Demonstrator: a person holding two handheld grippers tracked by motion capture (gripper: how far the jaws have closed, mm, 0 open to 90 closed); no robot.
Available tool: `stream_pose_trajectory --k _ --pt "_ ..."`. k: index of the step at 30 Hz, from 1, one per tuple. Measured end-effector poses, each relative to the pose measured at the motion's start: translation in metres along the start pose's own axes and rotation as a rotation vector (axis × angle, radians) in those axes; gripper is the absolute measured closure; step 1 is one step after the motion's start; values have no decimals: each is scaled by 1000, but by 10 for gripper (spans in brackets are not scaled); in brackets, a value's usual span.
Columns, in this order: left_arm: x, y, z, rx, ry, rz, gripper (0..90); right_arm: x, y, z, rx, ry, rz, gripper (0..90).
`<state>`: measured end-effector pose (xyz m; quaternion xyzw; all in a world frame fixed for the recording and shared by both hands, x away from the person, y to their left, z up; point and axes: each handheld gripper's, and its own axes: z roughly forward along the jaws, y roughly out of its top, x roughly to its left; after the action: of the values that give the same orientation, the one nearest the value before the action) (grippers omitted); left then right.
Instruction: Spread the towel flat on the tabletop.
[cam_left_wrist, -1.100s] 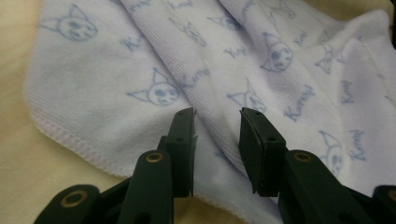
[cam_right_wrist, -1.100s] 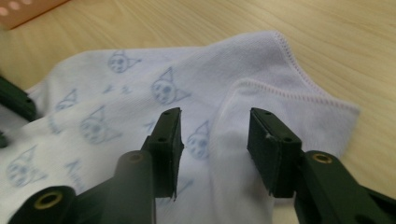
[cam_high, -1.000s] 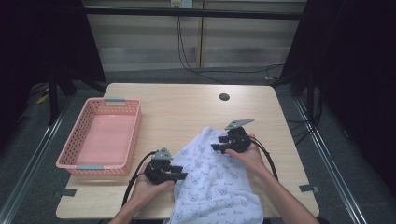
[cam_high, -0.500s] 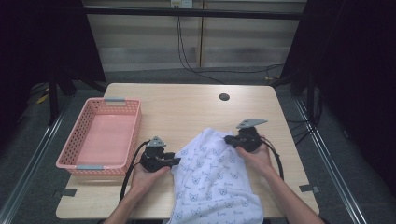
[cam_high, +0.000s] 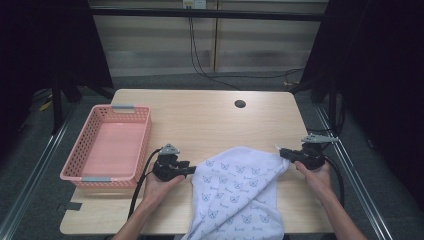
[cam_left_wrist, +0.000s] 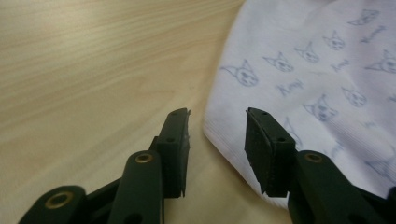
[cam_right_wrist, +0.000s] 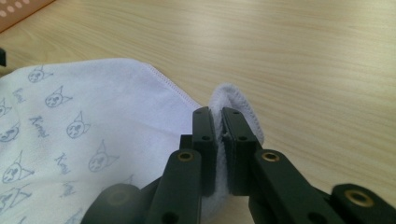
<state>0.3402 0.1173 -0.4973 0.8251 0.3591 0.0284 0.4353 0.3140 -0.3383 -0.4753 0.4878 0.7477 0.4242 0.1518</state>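
A white towel (cam_high: 240, 195) printed with small cat faces lies at the table's front, and its lower part hangs over the front edge. My right gripper (cam_high: 282, 152) is shut on the towel's right corner; in the right gripper view its jaws (cam_right_wrist: 218, 135) have just closed on a fold of the towel (cam_right_wrist: 93, 107). My left gripper (cam_high: 191, 170) rests at the towel's left corner. In the left gripper view it (cam_left_wrist: 217, 135) stands open, with the towel (cam_left_wrist: 317, 70) edge lying between the pads, untouched.
A pink mesh basket (cam_high: 70, 172), nothing in it, stands at the left of the wooden table (cam_high: 200, 120). A round cable hole (cam_high: 240, 104) sits near the far edge. Dark floor and metal rails flank the table on both sides.
My right gripper closed on the towel's corner and carried it to the right, pulling the bunched towel out flatter and wider. The left gripper stayed near the left corner.
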Motion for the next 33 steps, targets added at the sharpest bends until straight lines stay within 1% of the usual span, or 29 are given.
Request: stream_pose_trajectory --k 1,3,4,5,7,8,9,10,11,12,13,14,15,16,17,18,19,20,21,22,23,24,25,26,27,28,30,31,33 --pt "-1 2 4 -13 1 -1 582 0 1 0 -4 4 -1 848" --pt "-1 5 10 5 4 4 571 0 3 0 -19 24 7 846" --pt "-6 7 21 48 4 31 580 0 3 1 -23 29 12 844" --pt "-10 7 25 51 1 54 649 0 3 1 -22 30 11 843" --pt "-15 8 27 72 -24 56 813 0 2 3 -17 30 3 842" --pt "-17 9 25 56 -10 76 859 1 2 2 -16 31 2 843" --pt "-17 9 25 56 -10 76 866 1 2 2 -17 36 2 843" --pt "-21 13 17 4 -33 68 868 1 2 1 -22 38 2 843" --pt "-24 16 11 -31 -38 72 868 1 2 1 -26 41 7 843" --pt "-27 19 6 -60 -49 73 868 2 2 0 -27 40 8 843" --pt "-27 19 6 -60 -49 73 868 2 2 0 -27 40 8 843" --pt "-39 26 -3 -97 -86 104 868 3 2 -1 -30 42 4 843" --pt "-48 29 -5 -113 -89 133 868 4 2 -1 -30 46 6 843" --pt "-60 32 -7 -132 -122 165 868 5 2 -1 -34 48 3 842" --pt "-60 32 -7 -132 -122 165 867 5 2 -1 -34 48 3 842" --pt "-68 34 -7 -132 -146 184 867 7 2 -1 -34 54 2 842" --pt "-81 35 -5 -130 -189 218 867 8 1 -1 -33 58 1 841" --pt "-91 34 -2 -114 -229 239 865 10 1 -2 -31 57 -7 840" --pt "-99 32 2 -95 -251 253 863 12 0 -2 -29 64 -8 839" --pt "-110 27 10 -56 -266 284 862 13 0 -3 -25 63 -10 839" --pt "-121 17 23 18 -303 310 849 14 -2 -5 -27 63 -16 838" --pt "-121 17 23 18 -303 310 831 14 -2 -5 -27 63 -16 838" --pt "-126 9 33 63 -325 307 831 15 -3 -6 -22 65 -19 838" --pt "-127 5 38 89 -334 299 738 15 -6 -7 -16 65 -16 837" --pt "-127 2 42 118 -346 290 738 15 -6 -7 -16 65 -16 837" --pt "-123 2 41 119 -345 264 632 15 -8 -8 -9 66 -18 837" --pt "-119 4 38 100 -349 252 599 16 -9 -8 -6 65 -23 836" --pt "-115 6 34 79 -337 237 599 16 -9 -8 -6 65 -23 836" --pt "-104 12 29 31 -334 178 604 16 -9 -8 -5 67 -20 836"
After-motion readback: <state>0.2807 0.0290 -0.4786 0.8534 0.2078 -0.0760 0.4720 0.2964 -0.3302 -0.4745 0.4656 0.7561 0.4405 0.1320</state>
